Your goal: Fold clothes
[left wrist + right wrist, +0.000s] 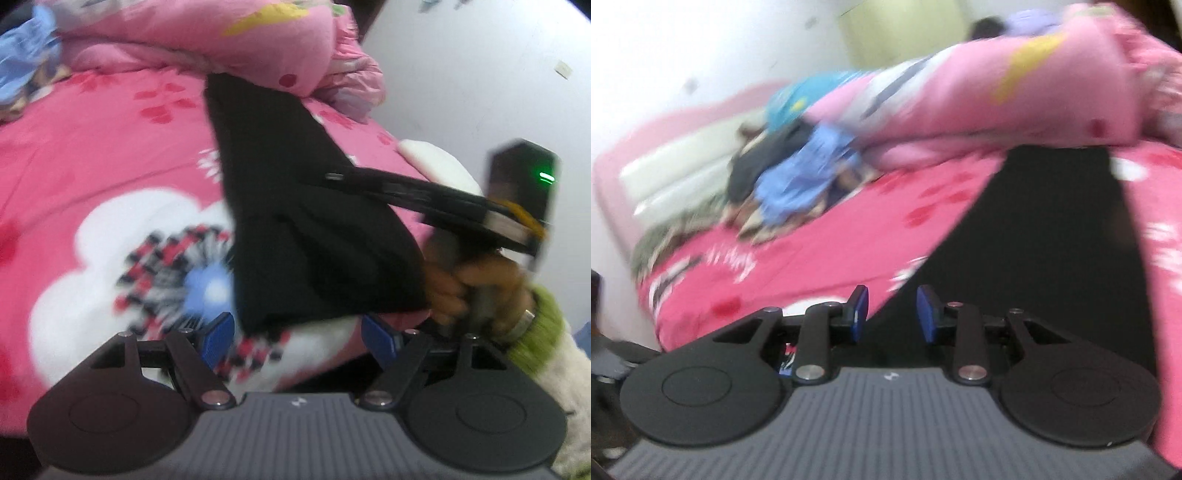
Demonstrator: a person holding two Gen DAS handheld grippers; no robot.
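Note:
A long black garment [295, 221] lies flat on the pink flowered bed sheet [110, 147], running from the pink quilt down toward me. My left gripper [301, 338] is wide open just short of the garment's near edge, and its blue pads [221, 334] grip nothing. In the right wrist view the same black garment [1034, 240] fills the right side. My right gripper [893, 313] hovers at the garment's left edge with its pads a little apart, and black cloth shows in the gap. In the left wrist view the right gripper [336, 176] reaches over the garment from the right, held by a hand [472, 291].
A bunched pink quilt [221, 33] lies across the far end of the bed. A pile of blue and dark clothes [805, 177] sits near the headboard [665, 166]. A white wall [480, 74] borders the bed's right side. The frames are motion-blurred.

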